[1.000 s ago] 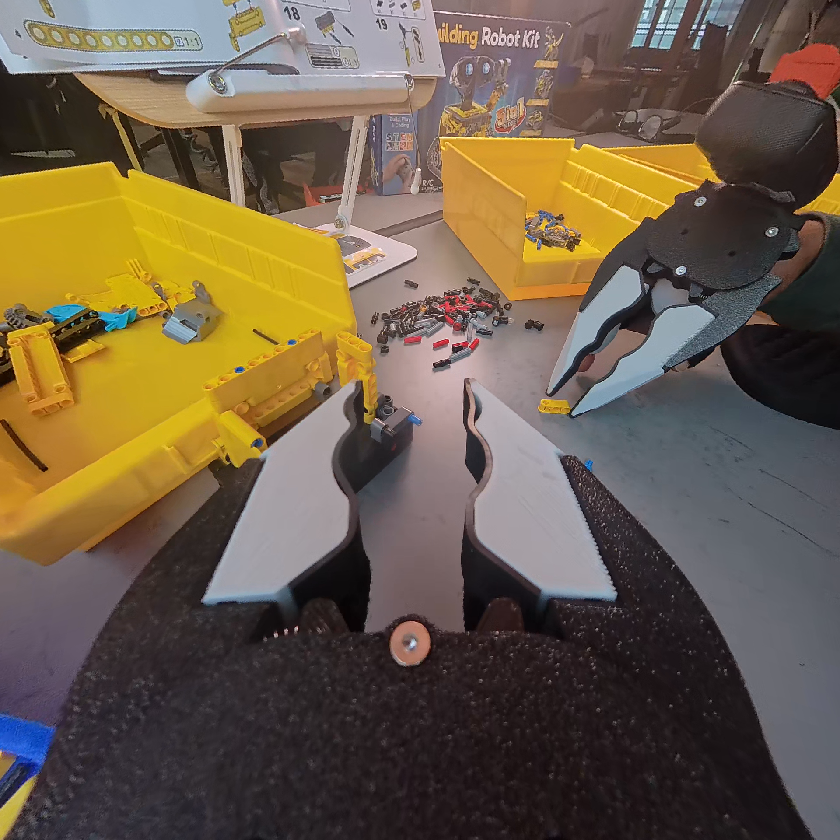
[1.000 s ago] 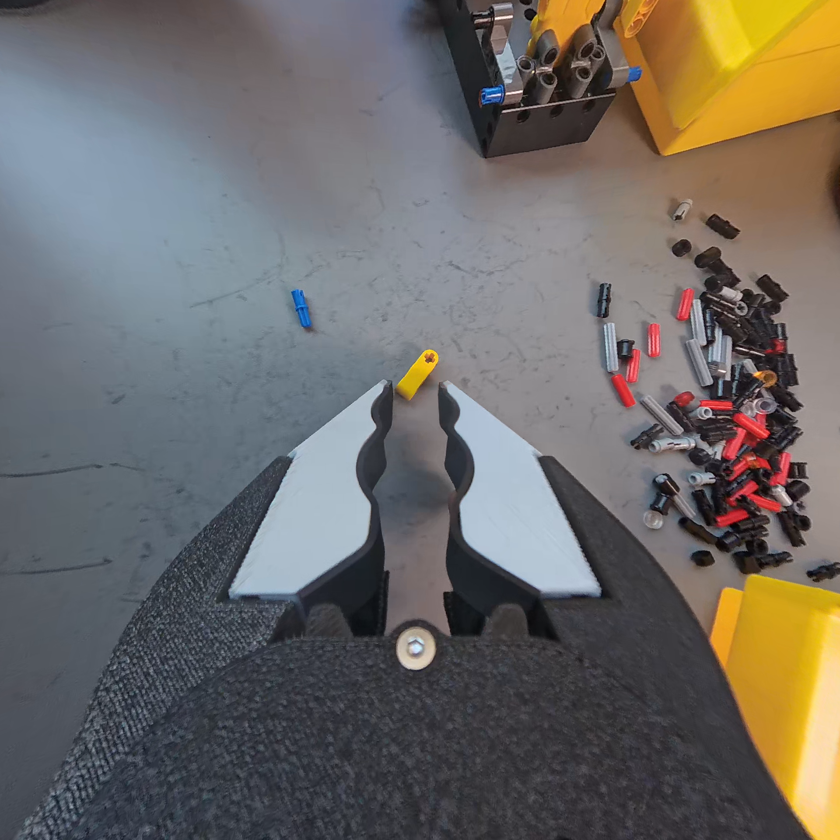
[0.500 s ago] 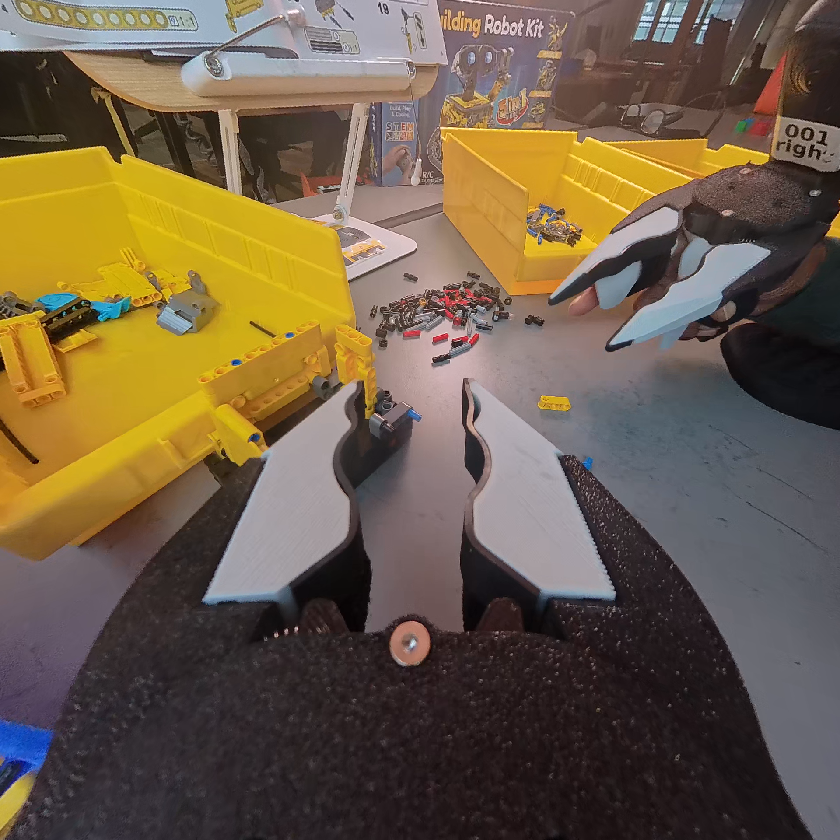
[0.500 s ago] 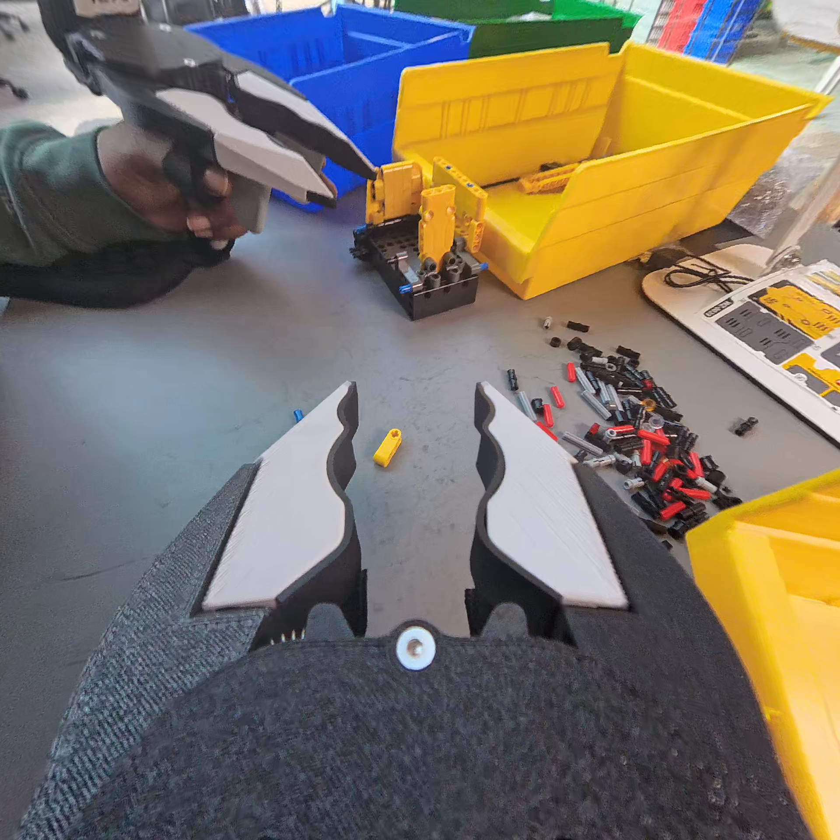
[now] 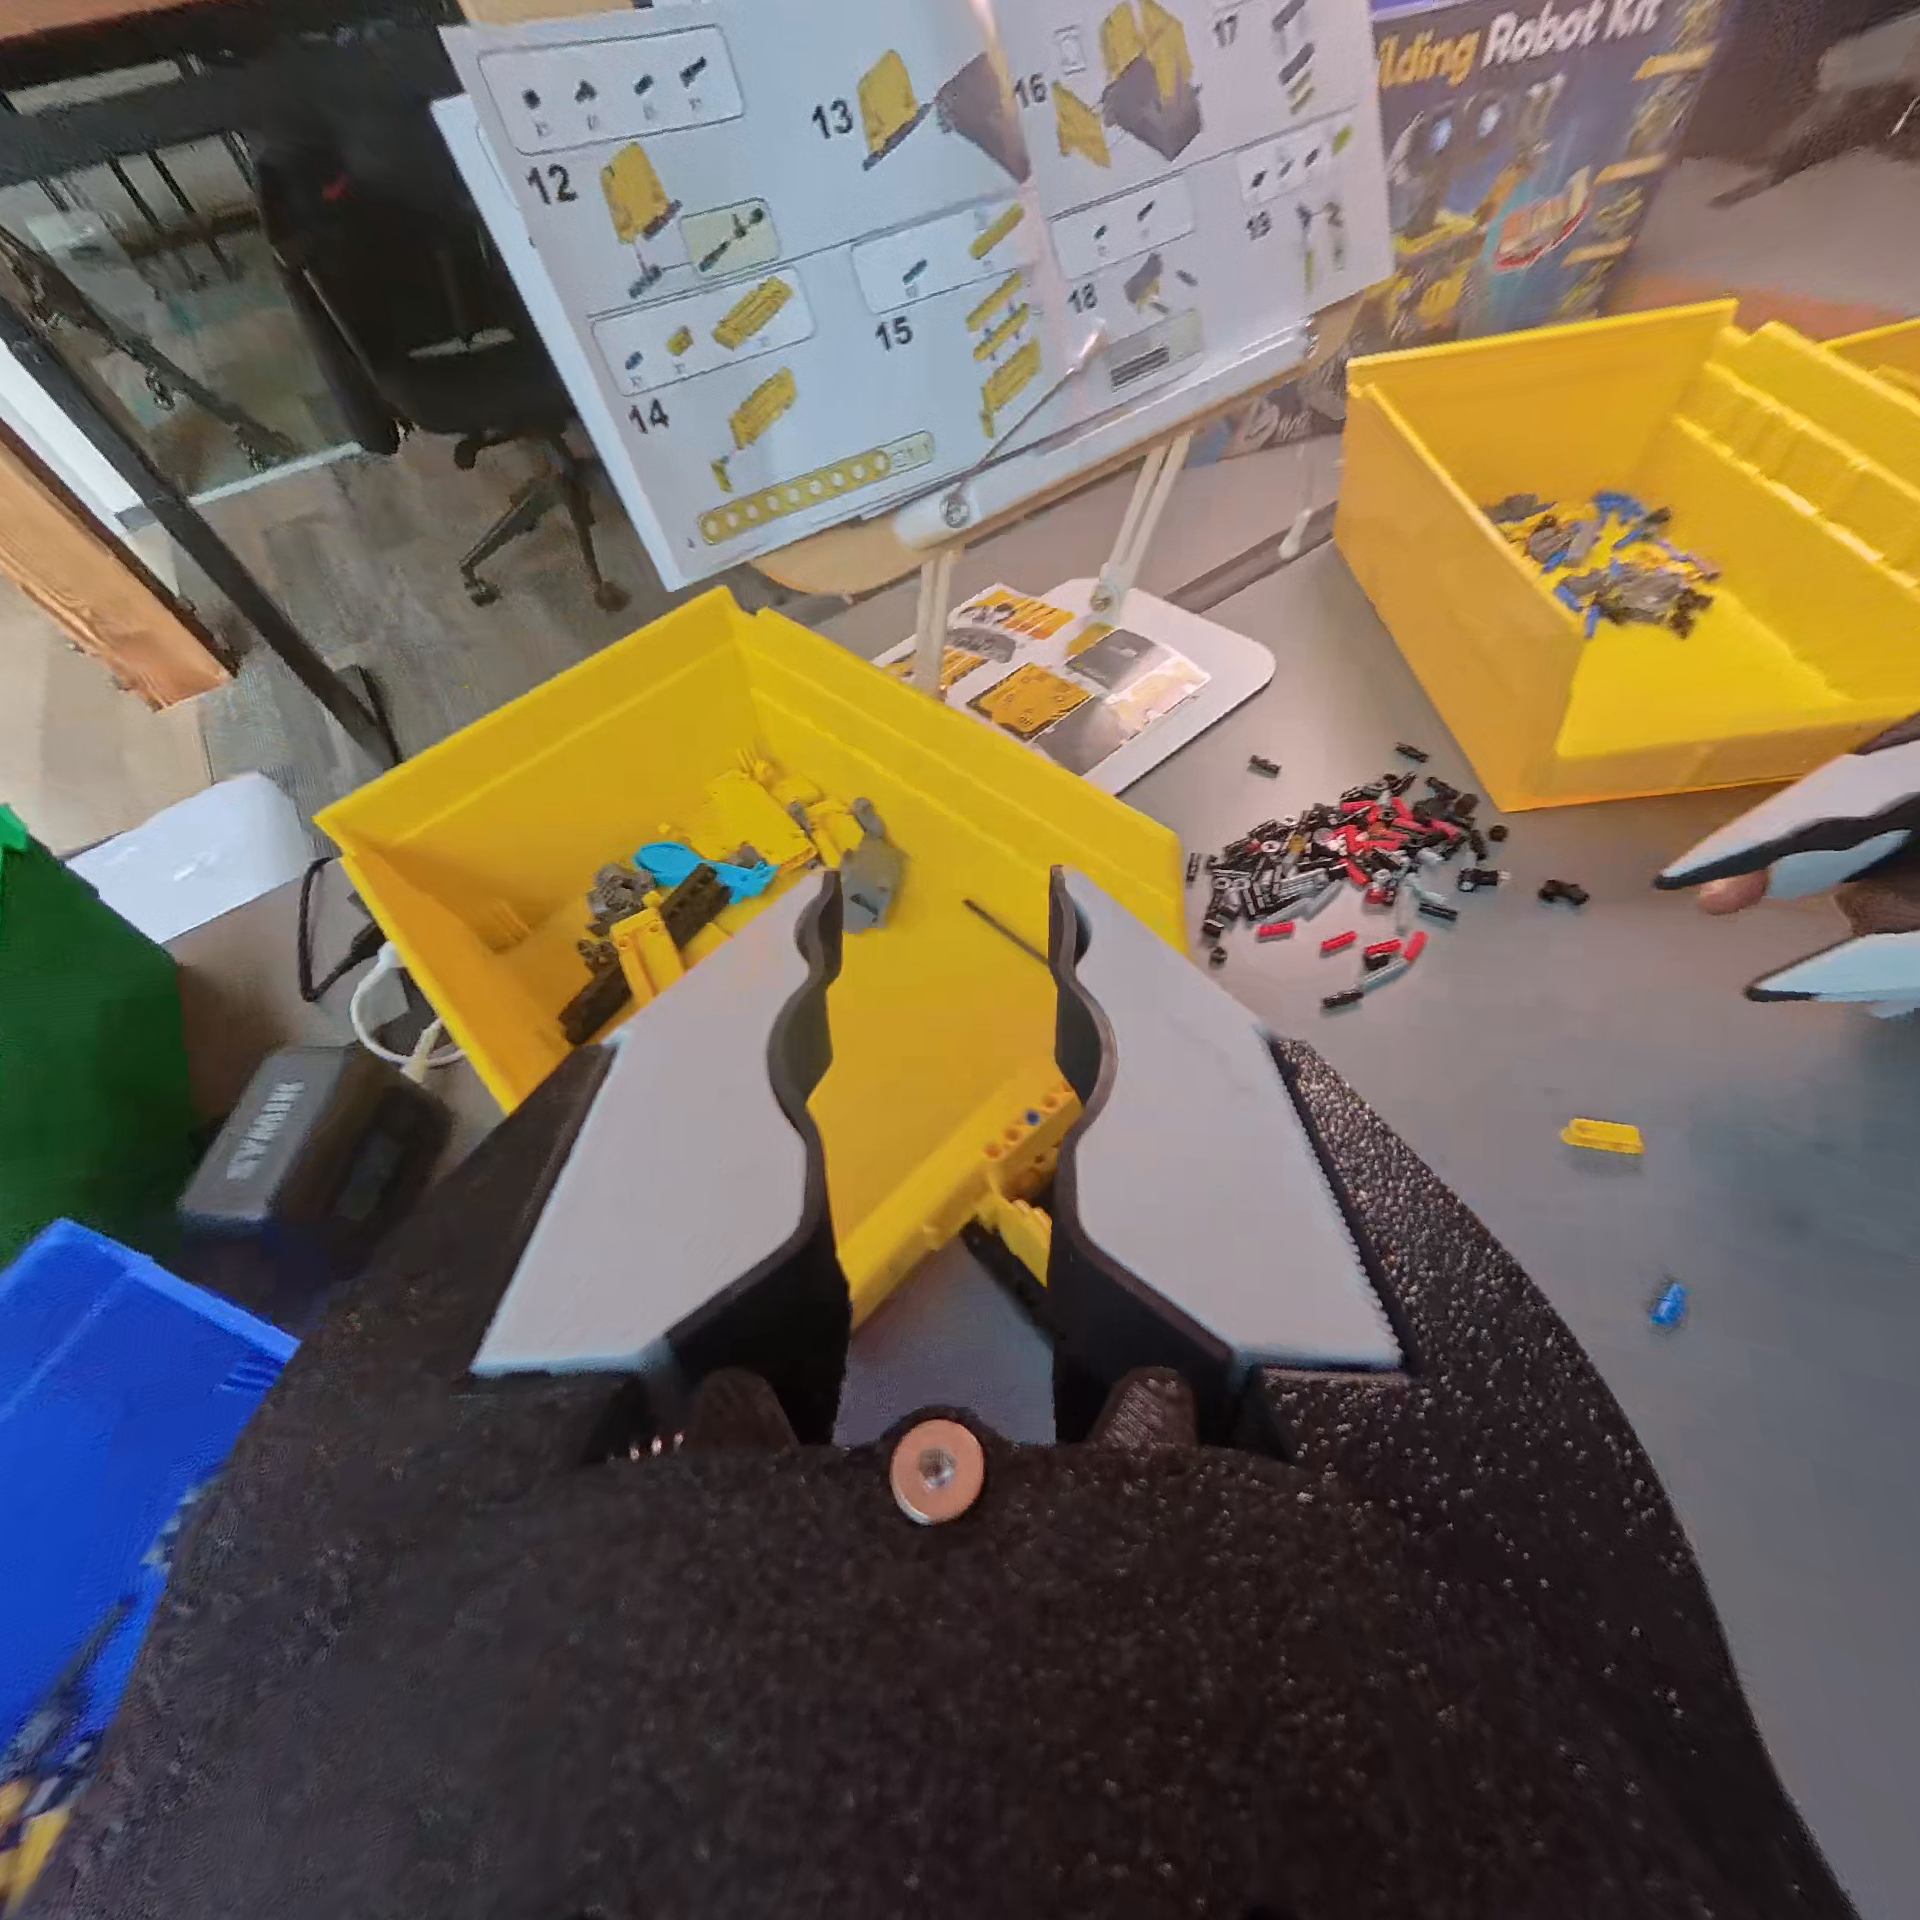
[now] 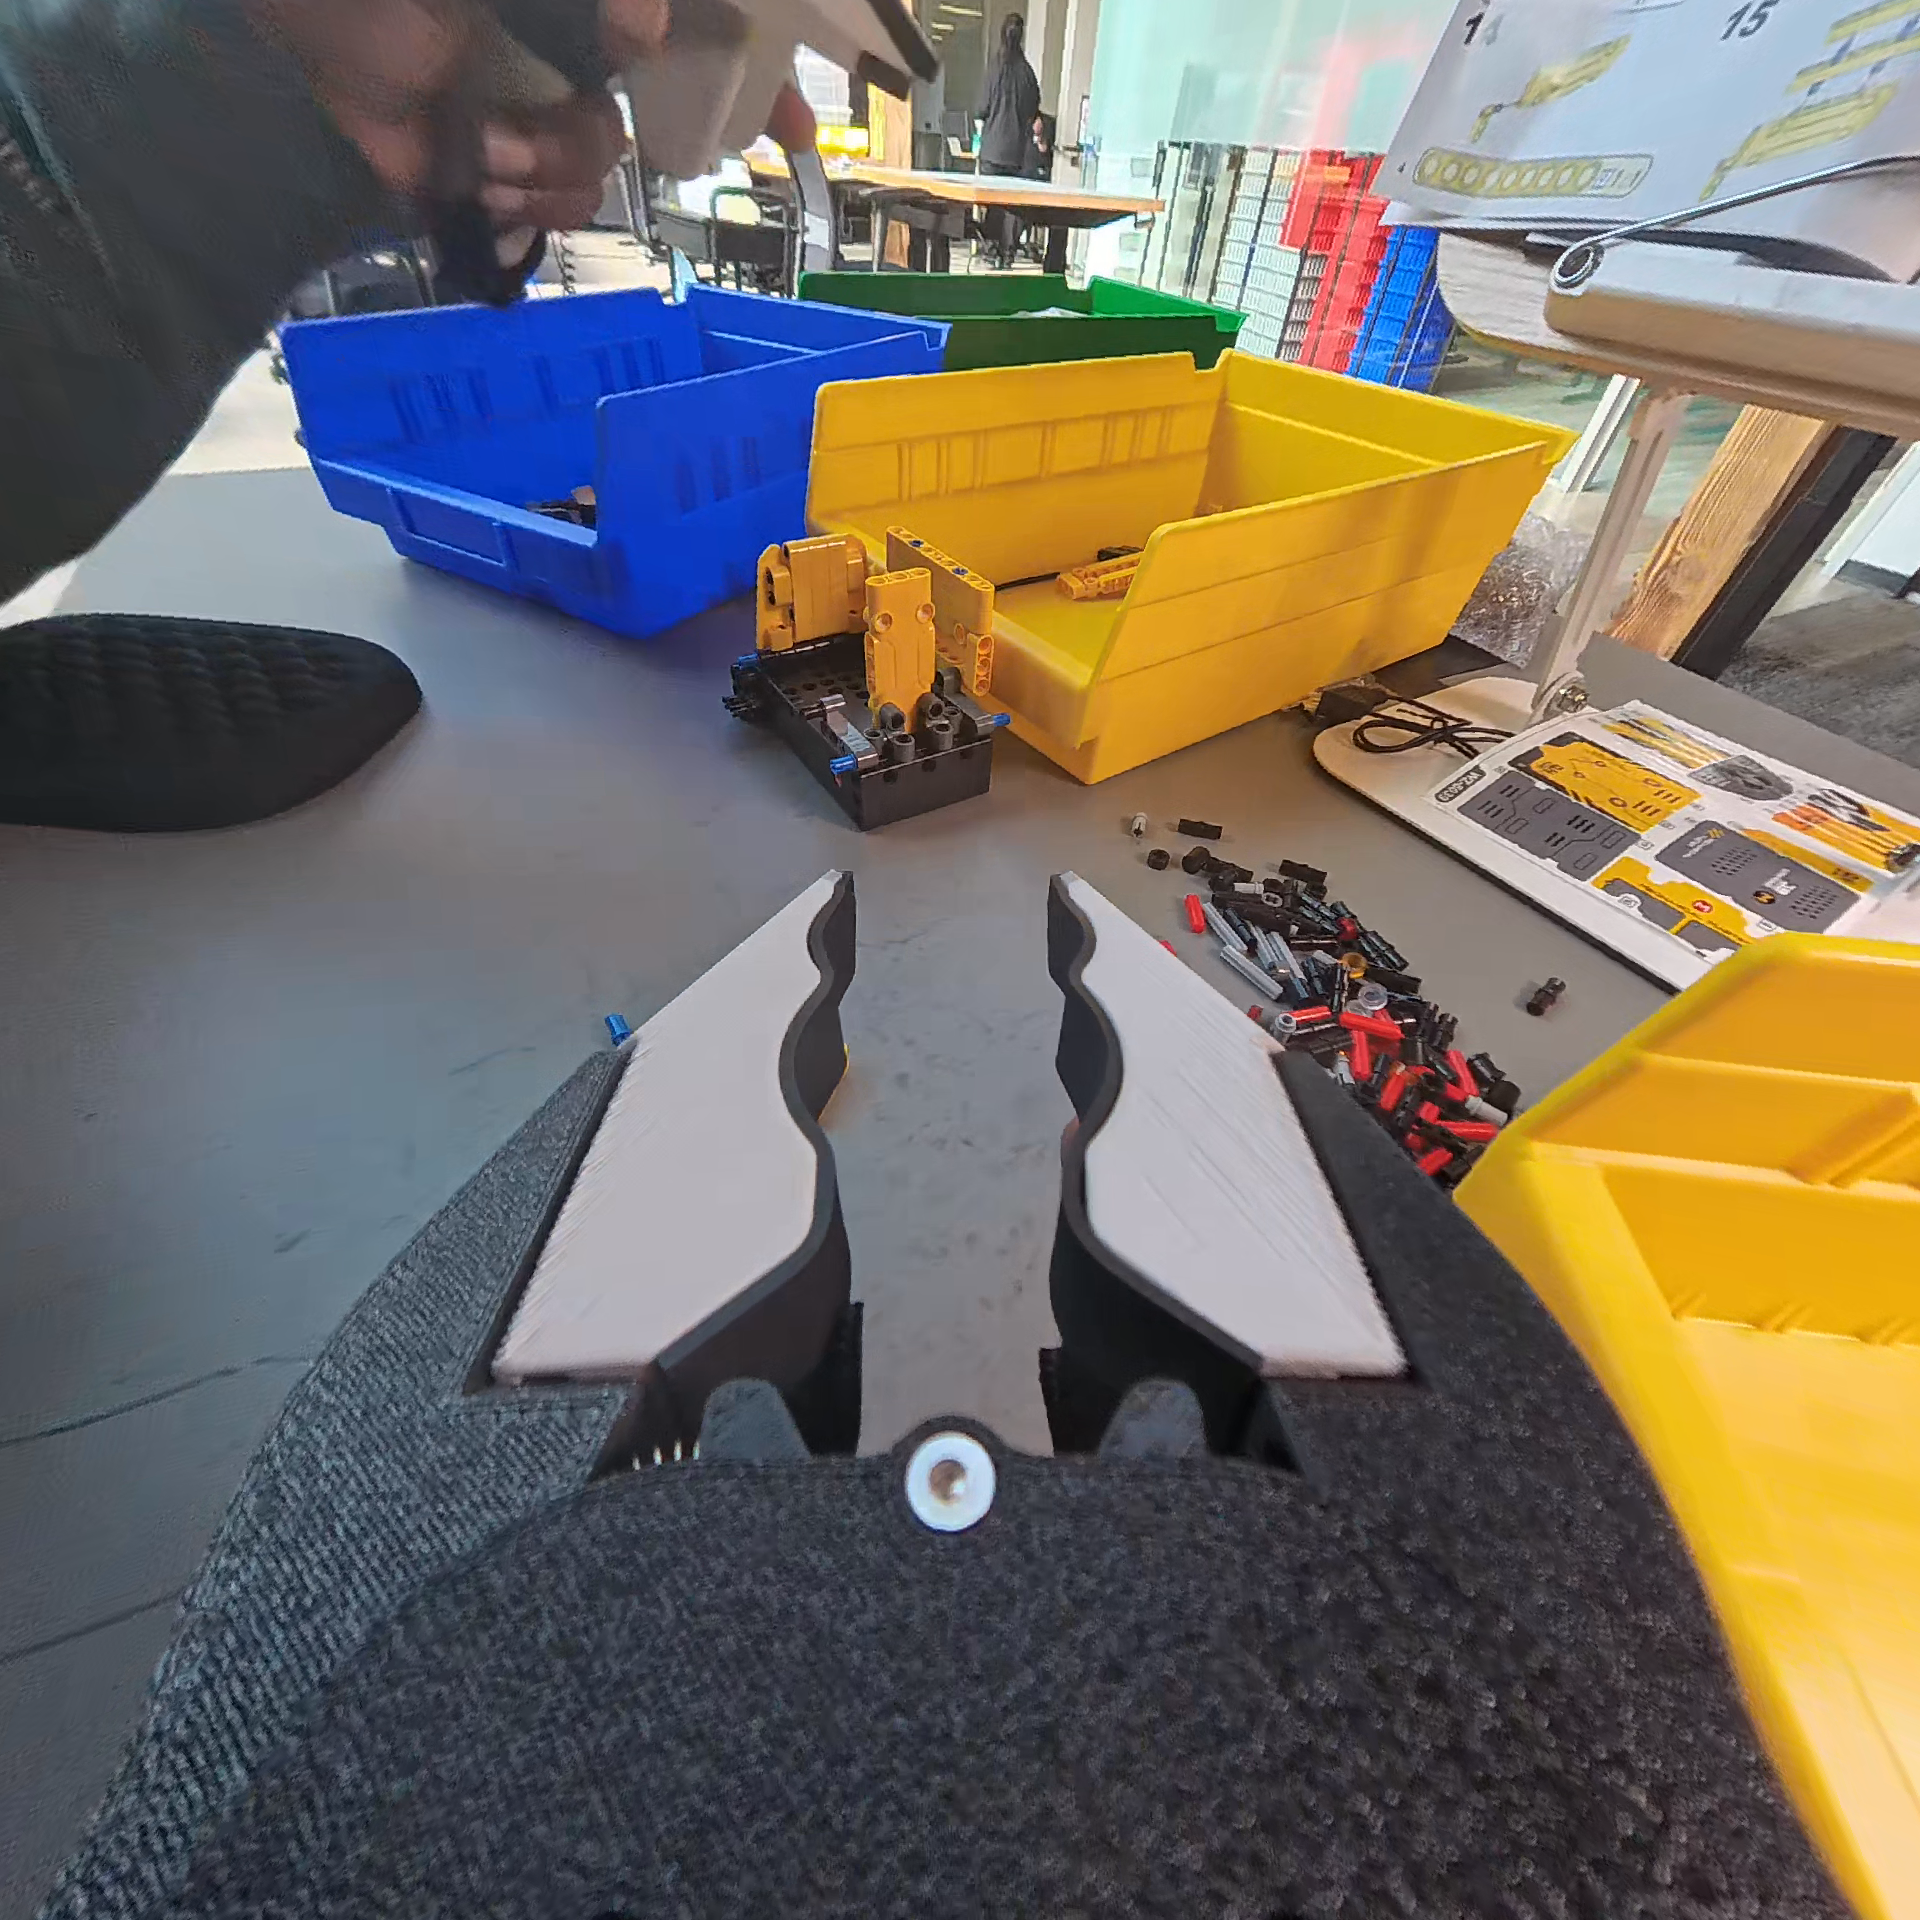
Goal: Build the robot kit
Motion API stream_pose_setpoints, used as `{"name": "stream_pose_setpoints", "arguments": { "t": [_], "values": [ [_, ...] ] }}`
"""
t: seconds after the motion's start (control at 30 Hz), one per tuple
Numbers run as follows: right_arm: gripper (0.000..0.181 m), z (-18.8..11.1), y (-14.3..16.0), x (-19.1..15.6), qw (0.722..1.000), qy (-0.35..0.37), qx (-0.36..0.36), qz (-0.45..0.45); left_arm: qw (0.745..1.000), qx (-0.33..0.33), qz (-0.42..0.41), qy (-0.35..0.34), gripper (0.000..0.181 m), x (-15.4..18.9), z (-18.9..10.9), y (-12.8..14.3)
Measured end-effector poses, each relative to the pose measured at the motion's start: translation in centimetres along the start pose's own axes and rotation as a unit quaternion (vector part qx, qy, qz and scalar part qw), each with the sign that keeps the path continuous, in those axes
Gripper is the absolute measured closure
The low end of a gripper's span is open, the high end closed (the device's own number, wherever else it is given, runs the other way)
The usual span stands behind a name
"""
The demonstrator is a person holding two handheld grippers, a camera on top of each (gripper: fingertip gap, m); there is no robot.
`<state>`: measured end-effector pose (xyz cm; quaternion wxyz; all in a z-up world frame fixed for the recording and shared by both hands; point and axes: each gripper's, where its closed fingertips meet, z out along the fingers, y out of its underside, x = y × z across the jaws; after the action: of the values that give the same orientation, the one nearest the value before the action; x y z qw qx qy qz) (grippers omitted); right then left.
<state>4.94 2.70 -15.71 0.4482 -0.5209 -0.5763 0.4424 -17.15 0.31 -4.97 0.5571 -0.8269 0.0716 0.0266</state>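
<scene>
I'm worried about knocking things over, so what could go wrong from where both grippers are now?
The open left gripper hangs over the yellow bin; dropping carelessly could clip the half-built model at its front. The open right gripper sits low beside the loose pin pile, so a sideways sweep might scatter it.

Printed writing marks the instruction sheet (image 5: 883,260) and kit box (image 5: 1538,187).

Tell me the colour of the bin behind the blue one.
Green bin, clearest in the right wrist view, just behind the blue bin.
</scene>
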Motion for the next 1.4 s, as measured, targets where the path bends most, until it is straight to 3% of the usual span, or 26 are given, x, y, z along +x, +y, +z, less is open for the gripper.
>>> {"name": "stream_pose_setpoints", "arguments": {
  "t": [0.13,0.27,0.4,0.57,1.07,1.23,1.4],
  "values": [
    [0.147,-0.2,0.0,0.3,1.000,0.012,0.000,-0.012,0.988,-0.155,0.020,0.004,0.141,-5.2,5.7,1.7],
    [0.149,-0.3,0.2,0.7,1.000,0.020,-0.002,-0.013,0.955,-0.298,-0.004,0.004,0.139,-8.9,11.1,6.3],
    [0.150,-0.4,0.4,1.3,0.999,0.030,-0.005,-0.013,0.931,-0.364,-0.026,-0.018,0.136,-10.6,14.3,9.6],
    [0.151,-0.6,0.2,1.4,1.000,0.028,0.001,-0.007,0.924,-0.378,-0.049,-0.025,0.135,-11.0,15.7,11.3],
    [0.151,-0.2,0.6,1.2,1.000,0.022,-0.007,-0.005,0.936,-0.350,-0.028,-0.017,0.142,-11.1,13.5,10.4],
    [0.151,-0.2,0.7,1.3,1.000,0.024,-0.010,-0.004,0.929,-0.370,-0.021,-0.026,0.145,-11.4,13.8,10.9],
    [0.151,-0.3,0.7,1.3,1.000,0.027,-0.012,-0.005,0.919,-0.393,-0.002,-0.040,0.162,-12.0,14.1,11.7]
  ]
}}
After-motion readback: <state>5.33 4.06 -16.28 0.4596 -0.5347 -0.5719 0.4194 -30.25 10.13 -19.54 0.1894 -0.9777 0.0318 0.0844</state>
